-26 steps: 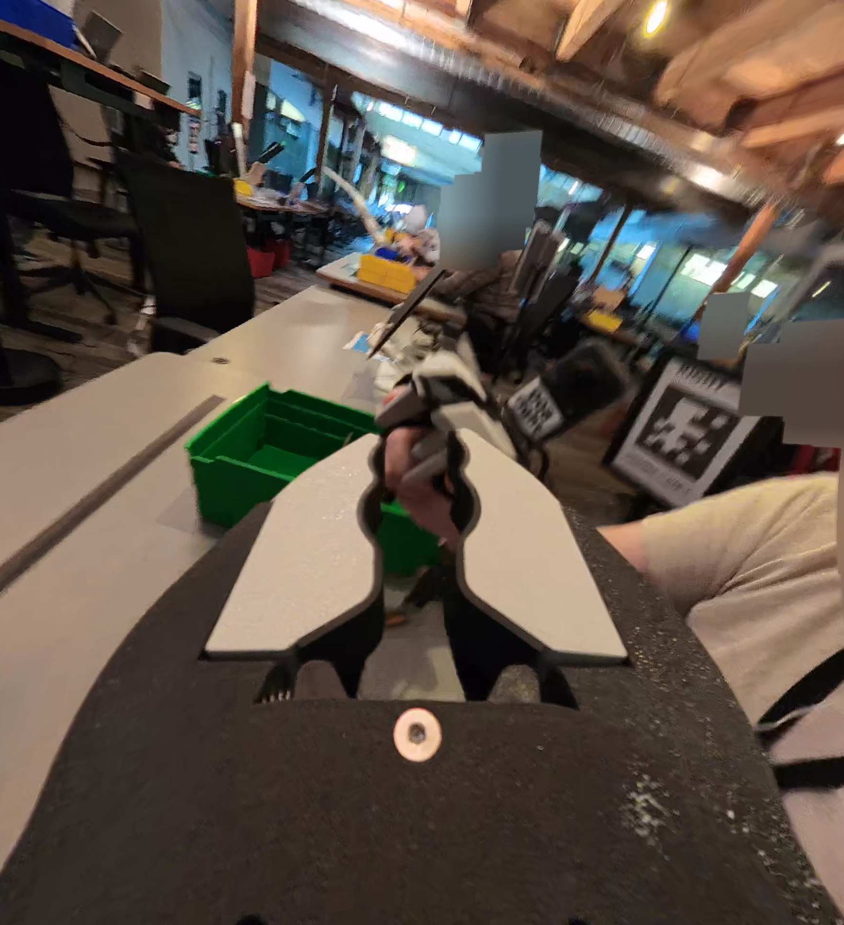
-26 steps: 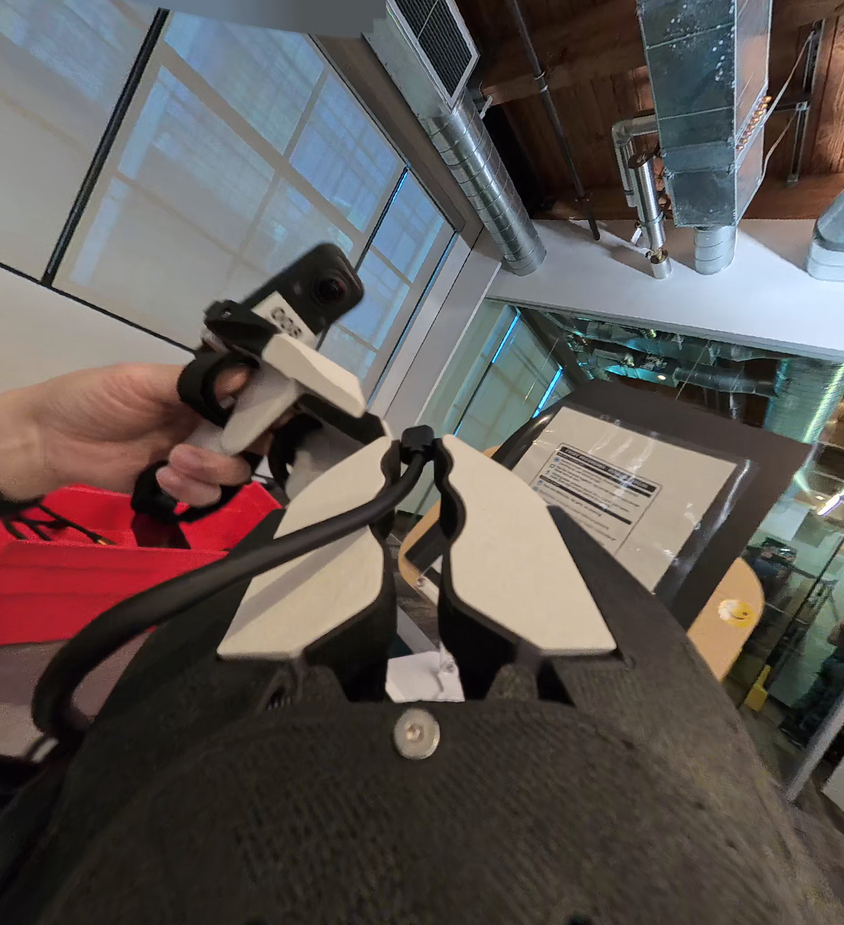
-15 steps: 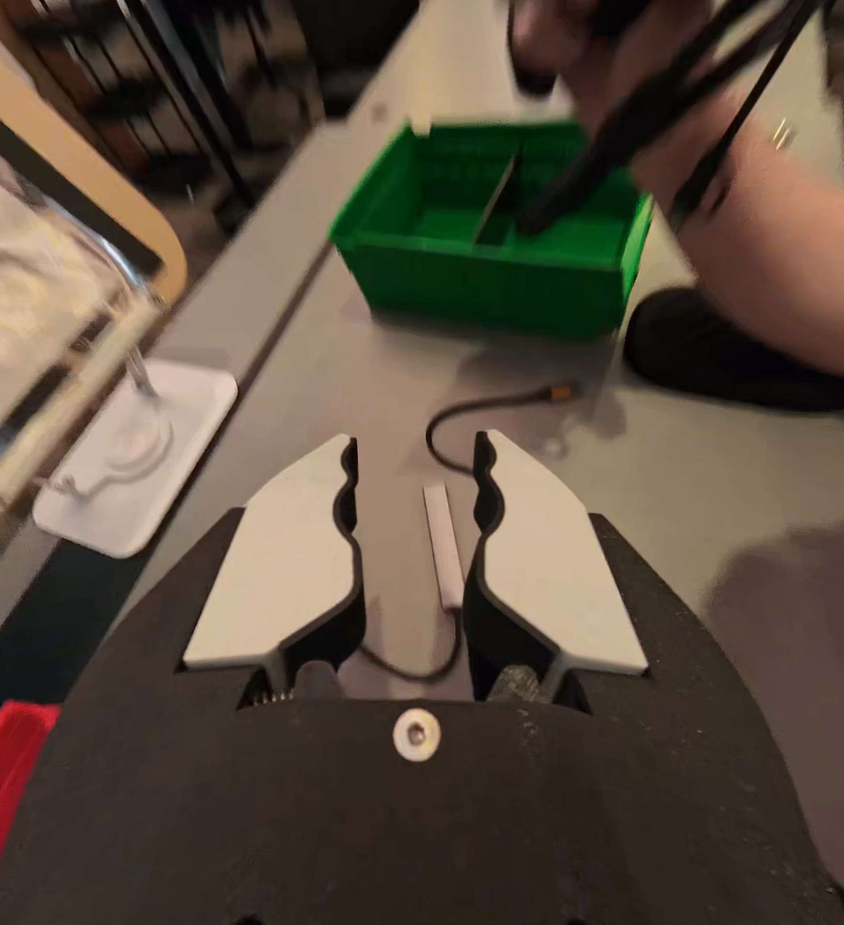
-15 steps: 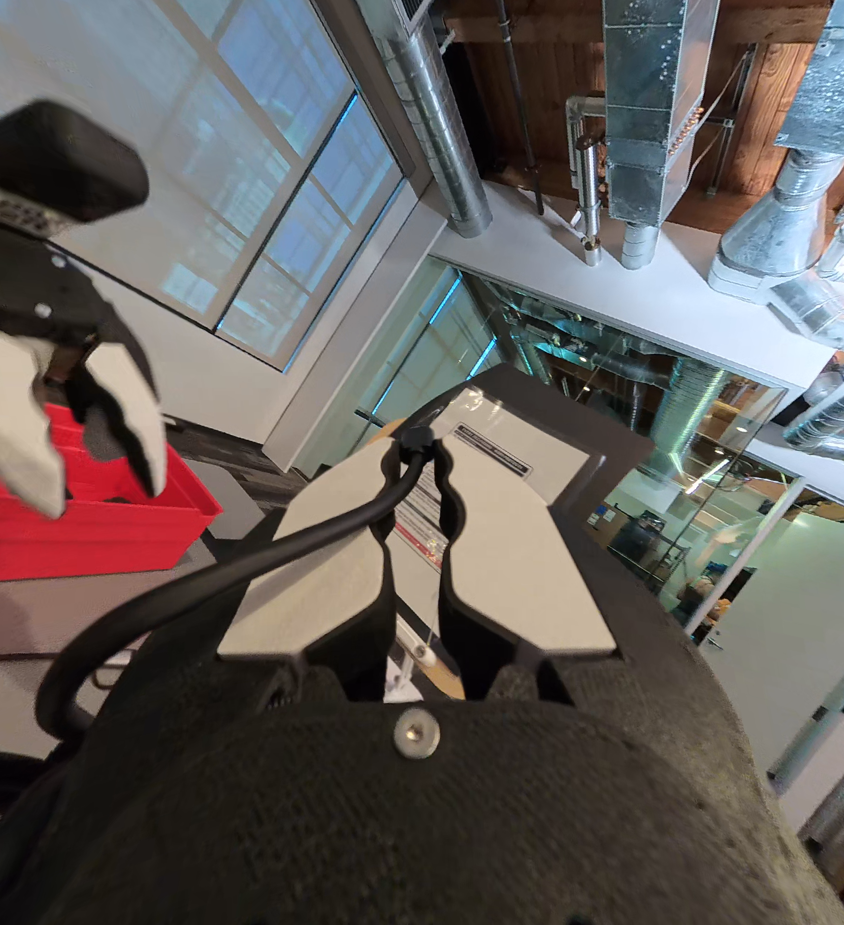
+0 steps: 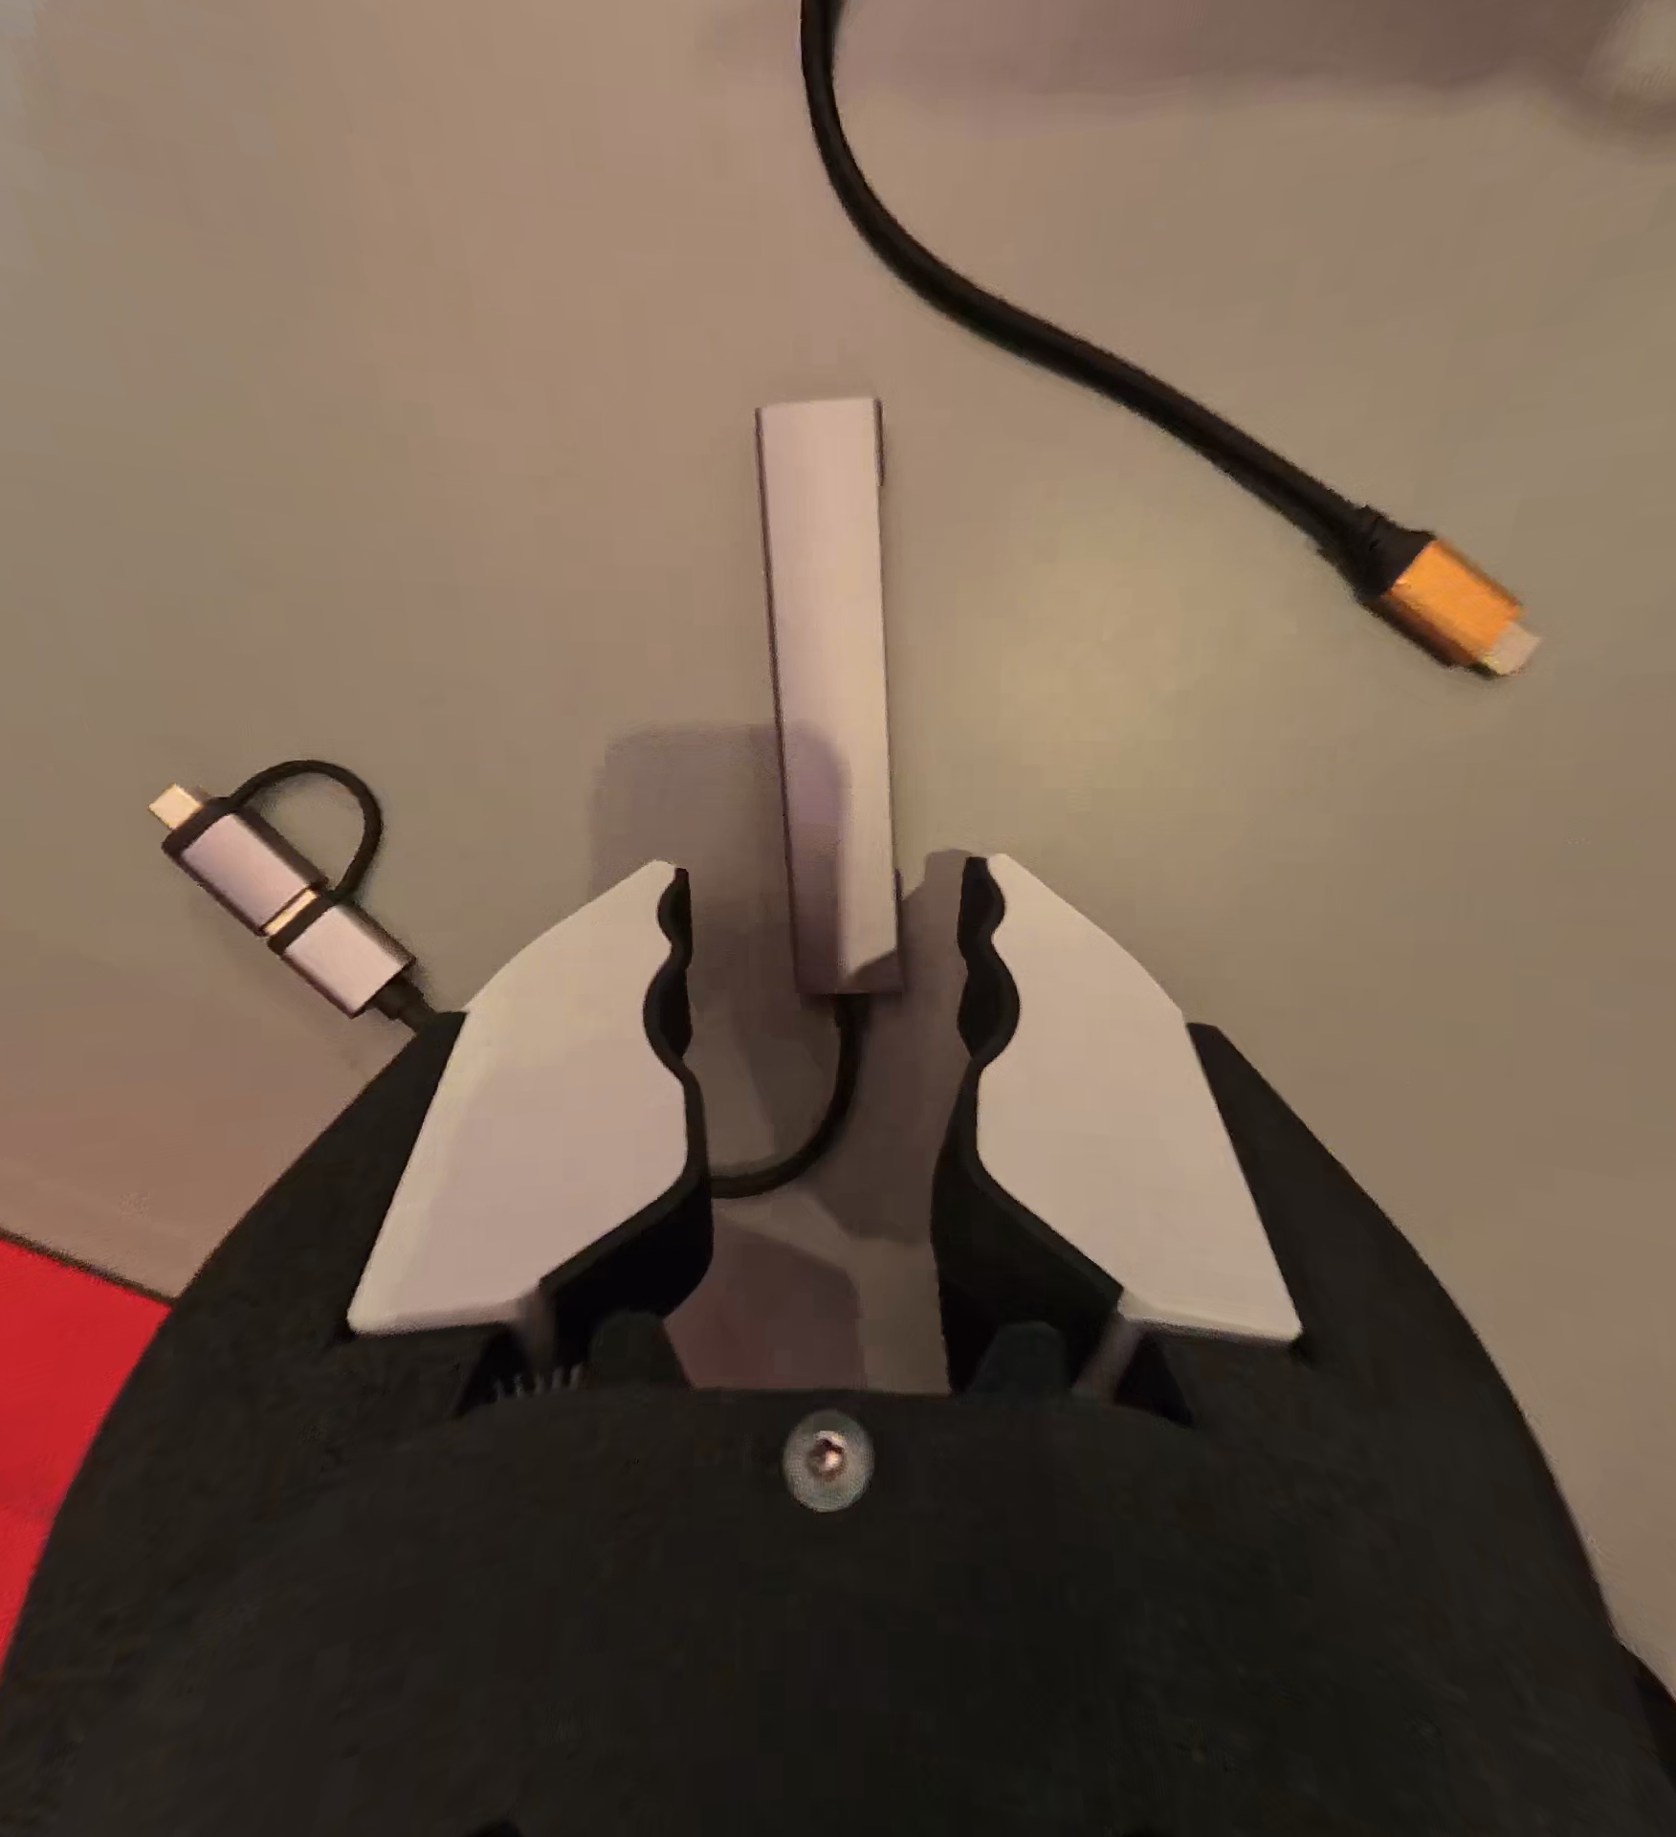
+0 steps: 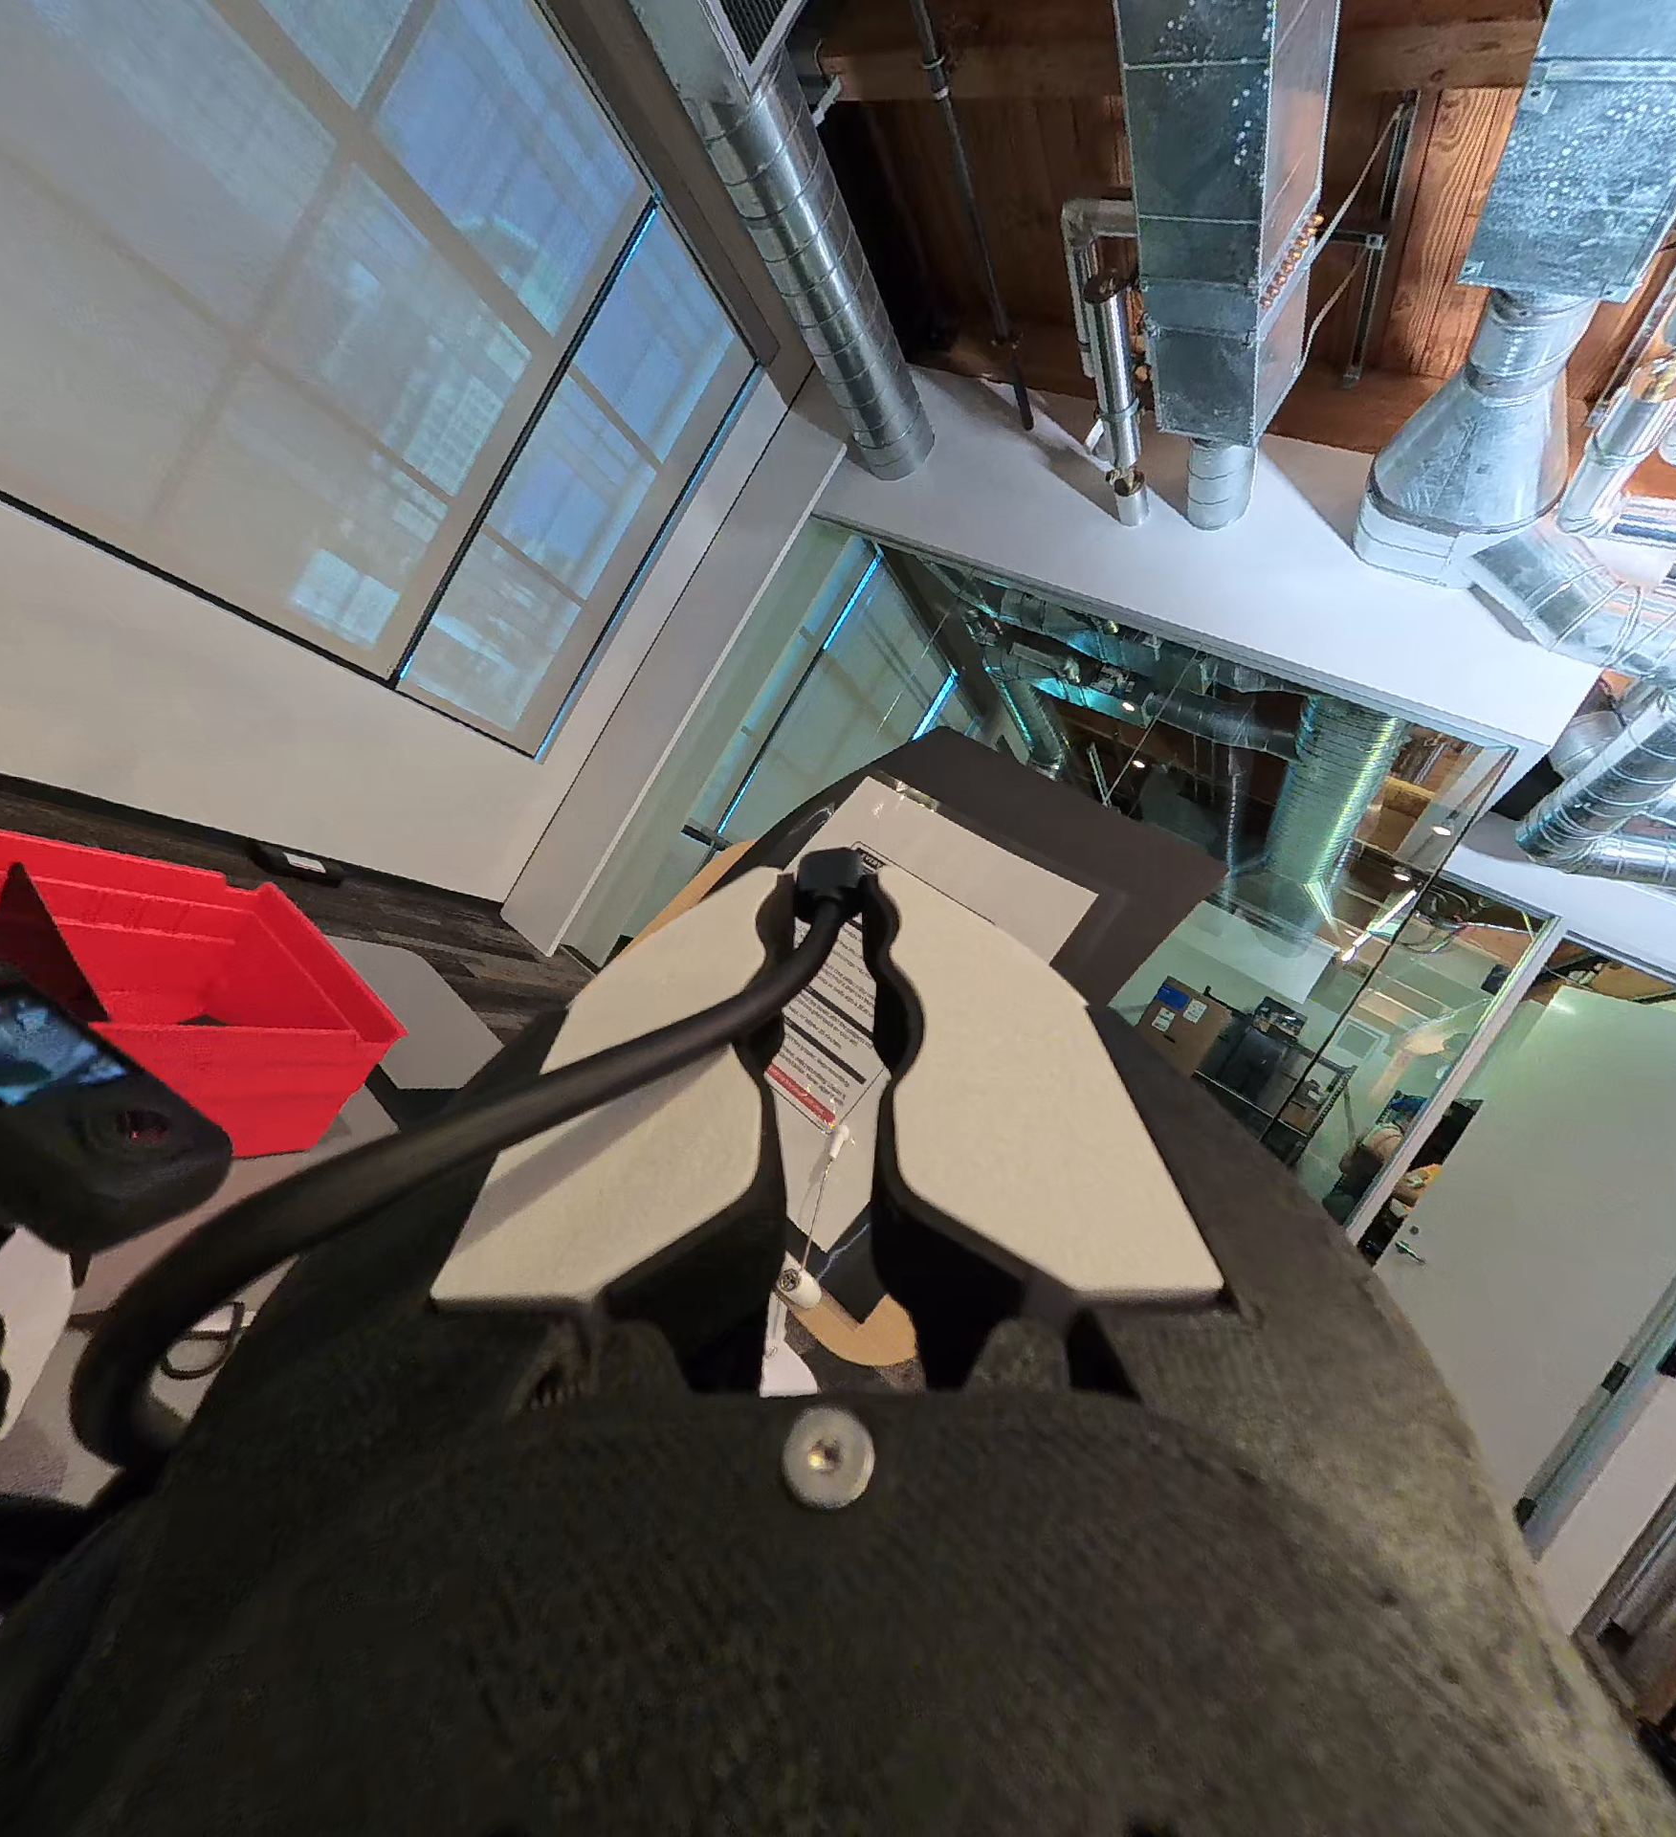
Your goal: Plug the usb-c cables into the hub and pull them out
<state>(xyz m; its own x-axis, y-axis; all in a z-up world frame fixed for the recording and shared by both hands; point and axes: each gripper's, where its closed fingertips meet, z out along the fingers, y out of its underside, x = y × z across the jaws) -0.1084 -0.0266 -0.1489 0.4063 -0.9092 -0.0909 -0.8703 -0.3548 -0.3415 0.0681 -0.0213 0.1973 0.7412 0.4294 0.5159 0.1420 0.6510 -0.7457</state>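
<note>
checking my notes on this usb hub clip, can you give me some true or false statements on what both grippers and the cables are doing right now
1. The left gripper is open, its fingers either side of the hub. True.
2. The gold-tipped cable is plugged into the hub. False: it lies loose on the table, apart from the hub.
3. The right gripper is shut on a black cable. True.
4. The right gripper points down at the table. False: it points up towards windows and ceiling ducts.
5. The red bin holds the hub. False: the hub lies on the table.
</note>
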